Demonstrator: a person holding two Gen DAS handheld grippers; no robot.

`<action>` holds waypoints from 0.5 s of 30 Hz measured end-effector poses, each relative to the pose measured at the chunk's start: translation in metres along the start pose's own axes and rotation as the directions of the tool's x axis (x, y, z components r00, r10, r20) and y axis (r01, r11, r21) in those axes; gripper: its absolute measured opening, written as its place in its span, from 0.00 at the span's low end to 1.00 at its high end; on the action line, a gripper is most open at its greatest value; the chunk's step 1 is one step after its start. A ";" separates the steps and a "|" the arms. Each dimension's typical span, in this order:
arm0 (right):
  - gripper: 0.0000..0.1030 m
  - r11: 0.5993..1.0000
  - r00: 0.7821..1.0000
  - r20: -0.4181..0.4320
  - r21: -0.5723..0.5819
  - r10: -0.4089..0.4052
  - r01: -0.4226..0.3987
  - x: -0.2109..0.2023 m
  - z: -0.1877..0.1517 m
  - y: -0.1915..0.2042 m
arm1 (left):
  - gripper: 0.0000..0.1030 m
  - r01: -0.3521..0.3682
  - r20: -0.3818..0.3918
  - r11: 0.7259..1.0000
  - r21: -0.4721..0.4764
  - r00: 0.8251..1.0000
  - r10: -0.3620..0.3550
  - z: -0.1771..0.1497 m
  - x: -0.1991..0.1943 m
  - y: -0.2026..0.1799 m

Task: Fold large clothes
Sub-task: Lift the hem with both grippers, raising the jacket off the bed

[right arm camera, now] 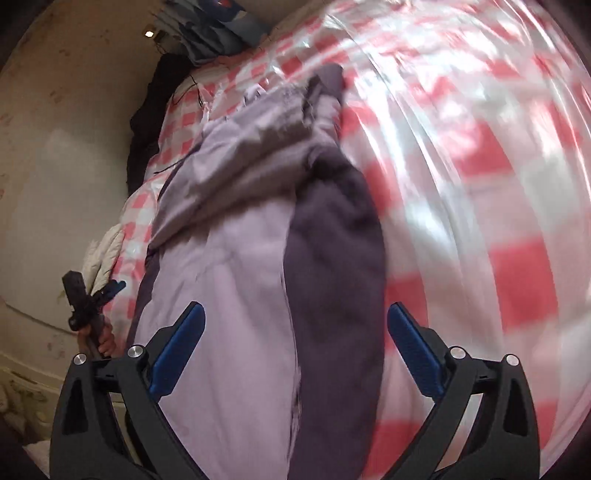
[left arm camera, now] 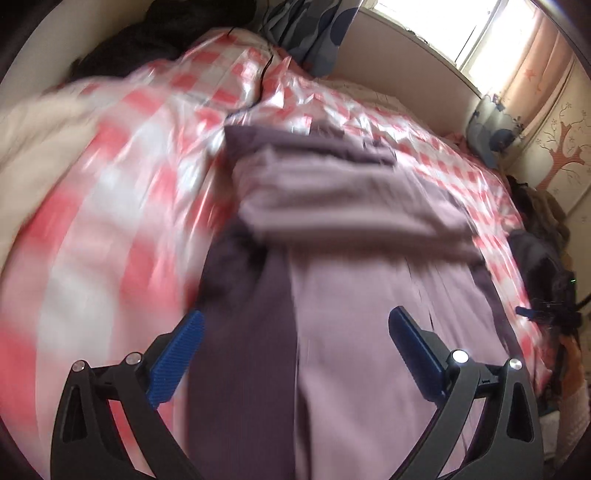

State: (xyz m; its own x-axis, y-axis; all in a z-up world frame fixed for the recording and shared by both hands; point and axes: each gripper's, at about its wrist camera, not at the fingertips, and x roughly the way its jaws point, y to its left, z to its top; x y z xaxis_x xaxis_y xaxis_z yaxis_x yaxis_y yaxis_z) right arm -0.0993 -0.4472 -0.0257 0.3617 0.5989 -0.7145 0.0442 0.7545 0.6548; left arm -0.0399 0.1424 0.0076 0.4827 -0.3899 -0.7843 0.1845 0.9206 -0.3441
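Nearest in the left wrist view, the left gripper has its blue-padded jaws spread wide with nothing between them, poised above a lilac and dark purple garment. The right gripper is likewise wide apart and holds nothing, hanging over the same garment from the opposite side. The garment lies lengthwise on a red-and-white checked cover that looks glossy, spread over a bed; a lilac panel runs beside a dark purple one, and the far end is bunched into crumpled folds. Both views are blurred, so finer details of the fabric cannot be made out. At the left edge of the right wrist view, the other gripper shows just off the edge of the cover. Beyond the garment, a blue patterned cloth hangs by the wall, and a bright window with a pink curtain lies farthest.
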 end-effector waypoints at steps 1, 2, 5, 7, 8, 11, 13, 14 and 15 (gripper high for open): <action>0.93 1.000 1.000 -0.015 0.023 0.017 -0.017 -0.005 -0.019 -0.006 | 0.93 0.012 -0.025 1.000 -0.020 1.000 -0.012 -0.021 -0.013 0.006; 0.93 0.997 0.998 -0.033 0.055 0.049 -0.047 -0.010 -0.045 -0.014 | 0.93 0.016 -0.052 0.999 -0.045 0.998 -0.018 -0.045 -0.025 0.013; 0.93 0.975 0.979 -0.083 0.140 0.188 -0.175 -0.015 -0.104 -0.025 | 0.93 0.060 -0.118 0.989 -0.138 0.990 -0.076 -0.106 -0.055 0.032; 0.93 0.959 0.963 -0.094 0.157 0.252 -0.235 -0.021 -0.132 -0.025 | 0.93 0.092 -0.137 0.975 -0.202 0.983 -0.121 -0.133 -0.066 0.042; 0.93 0.948 0.951 -0.103 0.164 0.291 -0.273 -0.024 -0.146 -0.023 | 0.93 0.113 -0.142 0.962 -0.249 0.978 -0.152 -0.148 -0.072 0.049; 0.93 0.929 0.933 -0.111 0.184 0.343 -0.320 -0.027 -0.165 -0.024 | 0.93 0.185 -0.137 0.910 -0.370 0.958 -0.250 -0.183 -0.080 0.065; 0.93 0.914 0.922 -0.097 0.208 0.375 -0.350 -0.030 -0.170 -0.027 | 0.93 0.225 -0.124 0.883 -0.411 0.946 -0.298 -0.199 -0.082 0.072; 0.93 0.911 0.921 -0.094 0.218 0.378 -0.351 -0.031 -0.171 -0.029 | 0.93 0.248 -0.119 0.867 -0.433 0.937 -0.327 -0.204 -0.081 0.073; 0.93 0.921 0.931 -0.103 0.219 0.350 -0.322 -0.030 -0.170 -0.030 | 0.93 0.257 -0.118 0.856 -0.448 0.933 -0.341 -0.208 -0.080 0.074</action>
State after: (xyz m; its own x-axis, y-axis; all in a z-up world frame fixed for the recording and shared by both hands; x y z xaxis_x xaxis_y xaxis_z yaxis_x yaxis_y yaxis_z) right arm -0.2700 -0.4422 -0.0665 0.2560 0.8494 -0.4615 0.1285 0.4433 0.8871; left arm -0.2426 0.2370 -0.0624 0.2864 -0.6804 -0.6745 -0.1012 0.6786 -0.7275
